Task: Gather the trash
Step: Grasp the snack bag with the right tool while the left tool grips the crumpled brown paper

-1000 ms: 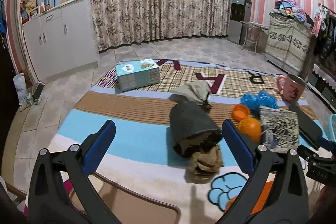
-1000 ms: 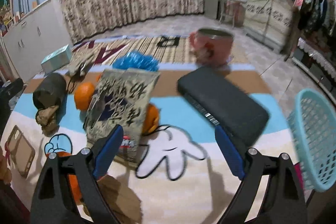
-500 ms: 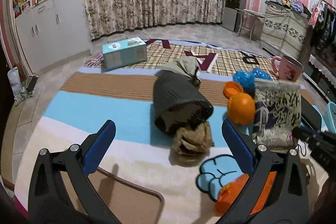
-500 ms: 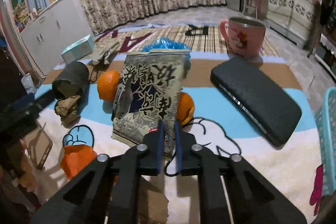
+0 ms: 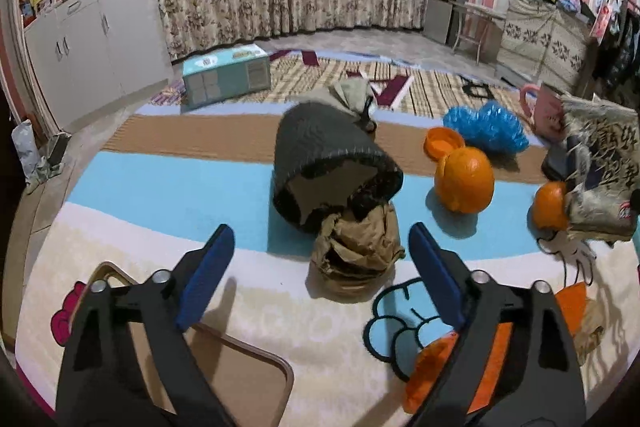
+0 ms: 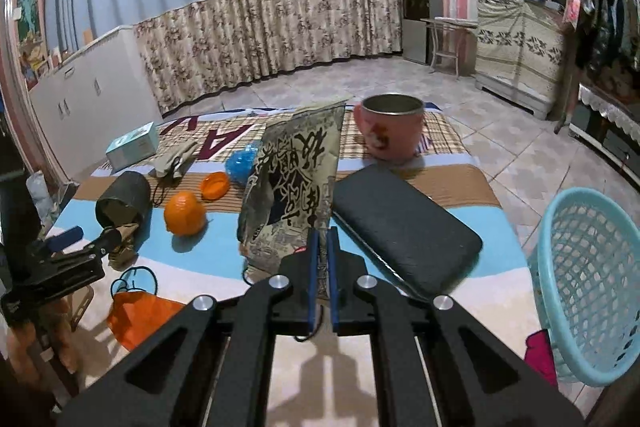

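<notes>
Right gripper (image 6: pixel 323 243) is pinching the bottom edge of the snack bag (image 6: pixel 294 187), blue pads nearly touching, and the bag is standing up off the surface (image 6: pixel 224 259). Bag is hanging in front of the pink mug (image 6: pixel 390 131), just left of the black case (image 6: pixel 404 227). Blue basket (image 6: pixel 588 287) is sitting at the right, off the surface edge.

Left gripper (image 5: pixel 316 255) is hovering wide, holding nothing, pointing at the crumpled brown paper (image 5: pixel 356 247) lying between its fingers' line. Paper is touching the mouth of the tipped dark can (image 5: pixel 328 163). Orange (image 5: pixel 464 181) is lying right of the can, orange lid (image 5: pixel 442 143) and blue wrapper (image 5: pixel 486 131) behind it. A second orange (image 5: pixel 550 205) is showing beside the lifted bag at the right. Orange scrap (image 6: pixel 140 315) is lying near the front edge. Tissue box (image 5: pixel 226 75) is sitting far back left, well apart.
</notes>
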Motion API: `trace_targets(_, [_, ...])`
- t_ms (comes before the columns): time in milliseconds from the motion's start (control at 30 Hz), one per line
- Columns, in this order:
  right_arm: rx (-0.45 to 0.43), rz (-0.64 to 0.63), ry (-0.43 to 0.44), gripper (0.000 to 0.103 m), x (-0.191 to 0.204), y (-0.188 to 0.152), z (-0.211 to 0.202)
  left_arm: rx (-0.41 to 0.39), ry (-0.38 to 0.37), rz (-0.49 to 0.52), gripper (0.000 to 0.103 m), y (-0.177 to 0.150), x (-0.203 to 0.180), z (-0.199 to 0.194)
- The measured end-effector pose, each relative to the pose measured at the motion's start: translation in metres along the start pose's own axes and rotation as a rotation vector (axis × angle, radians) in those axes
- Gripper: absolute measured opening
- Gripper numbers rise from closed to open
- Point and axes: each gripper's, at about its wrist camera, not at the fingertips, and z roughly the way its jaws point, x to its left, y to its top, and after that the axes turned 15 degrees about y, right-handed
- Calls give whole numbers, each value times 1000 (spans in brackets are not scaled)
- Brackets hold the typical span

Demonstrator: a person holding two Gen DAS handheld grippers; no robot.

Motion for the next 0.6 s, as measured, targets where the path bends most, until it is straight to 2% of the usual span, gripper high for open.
trace_targets(133, [-4, 32, 12, 5, -9, -1, 0, 16, -8, 18, 73, 1, -5, 4])
trace_targets(233, [-4, 33, 20, 5, -9, -1, 1, 15, -23, 43, 62, 1, -11, 3])
trace_targets(300, [-4, 35, 28, 5, -8, -2, 1, 13, -35, 64, 51, 0, -16, 2])
trace_targets(367, [-4, 39, 38, 5, -8, -3, 2, 9, -45, 85, 45, 0, -21, 0])
trace_targets(500, [-6, 36, 44, 5, -7, -4, 2, -4, -33, 99, 42, 1, -25, -3])
trace_targets(600, [-12, 39, 44, 5, -8, -5, 1, -13, -51, 81, 42, 5, -23, -8])
